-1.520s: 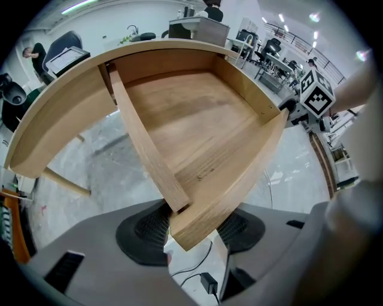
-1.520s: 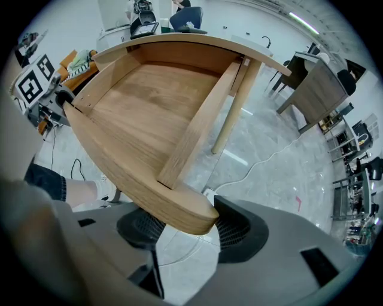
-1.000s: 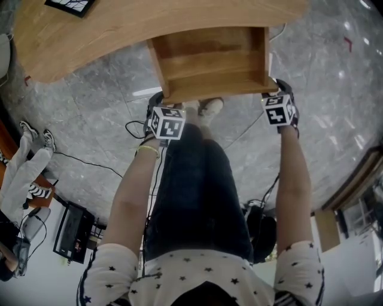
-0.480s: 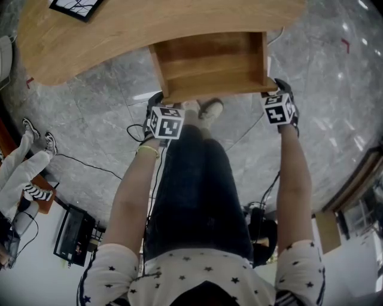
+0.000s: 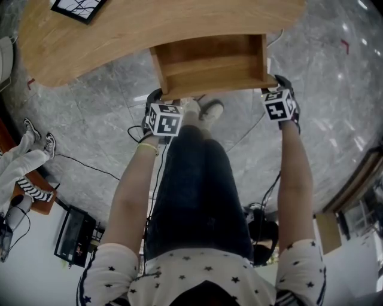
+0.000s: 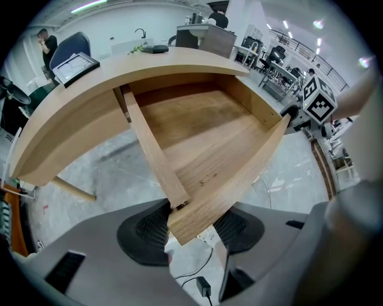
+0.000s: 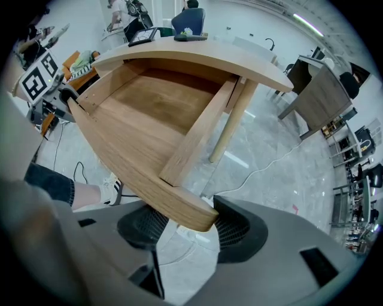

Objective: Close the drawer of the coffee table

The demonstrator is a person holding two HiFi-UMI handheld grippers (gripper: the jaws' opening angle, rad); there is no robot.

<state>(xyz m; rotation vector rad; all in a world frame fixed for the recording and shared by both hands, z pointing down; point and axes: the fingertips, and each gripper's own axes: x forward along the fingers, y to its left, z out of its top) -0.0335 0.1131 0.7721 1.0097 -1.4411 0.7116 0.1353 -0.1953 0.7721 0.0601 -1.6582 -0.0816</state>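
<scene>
The coffee table has a curved wooden top, and its empty wooden drawer still sticks out toward me. My left gripper points down over the left end of the drawer front, my right gripper over its right end. In the left gripper view the front's corner sits between the black pads of the left gripper, touching both. The right gripper view shows the other rounded corner held the same way by the right gripper.
A framed picture lies on the table top. My shoes stand just under the drawer front. Cables trail across the grey stone floor. Another person's legs and a black case are at the left.
The drawer has slid a little further in under the table top. Both grippers have moved with its front, away from my body.
</scene>
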